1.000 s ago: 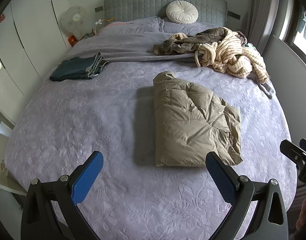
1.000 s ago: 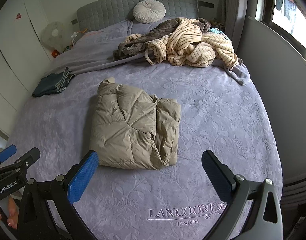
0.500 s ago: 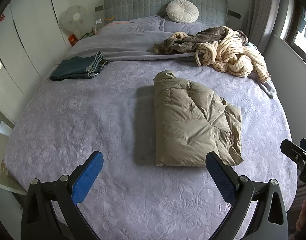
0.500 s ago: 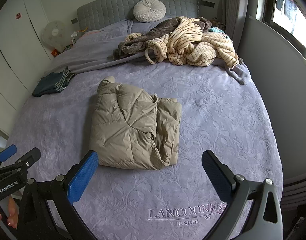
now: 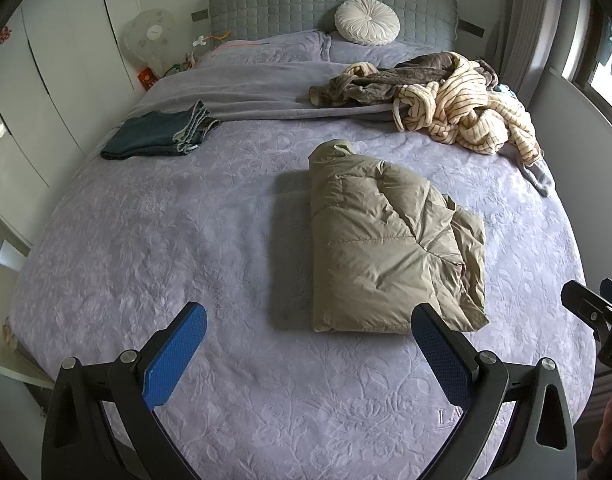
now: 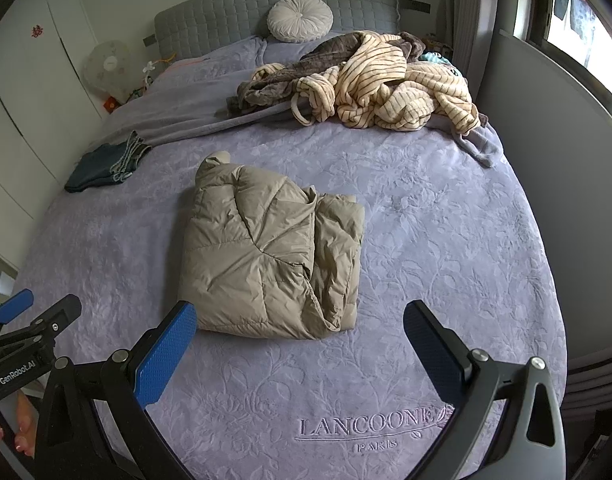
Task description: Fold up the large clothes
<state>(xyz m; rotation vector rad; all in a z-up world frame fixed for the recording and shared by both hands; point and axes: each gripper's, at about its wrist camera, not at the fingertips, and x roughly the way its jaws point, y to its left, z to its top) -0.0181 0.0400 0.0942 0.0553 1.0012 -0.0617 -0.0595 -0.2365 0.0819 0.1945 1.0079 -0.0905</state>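
A beige puffer jacket [image 5: 381, 240] [image 6: 270, 256] lies folded into a thick rectangle in the middle of the lilac bedspread [image 5: 166, 240] [image 6: 445, 240]. My left gripper [image 5: 306, 324] hovers open near the foot of the bed, its right finger just in front of the jacket's near edge. My right gripper [image 6: 298, 320] is open too, its left pad close to the jacket's near left corner. Nothing is held by either one. Each gripper shows at the edge of the other's view.
A pile of striped cream and brown robes [image 5: 445, 100] [image 6: 365, 84] lies at the far right of the bed. Folded dark jeans [image 5: 158, 132] [image 6: 106, 162] sit at the far left. A round white cushion [image 5: 365, 22] leans on the grey headboard. A fan [image 5: 150, 36] and wardrobes stand left.
Both views have tipped very slightly, so the bed sits a touch lower in frame. The jacket and other clothes have not moved, and both grippers stay open.
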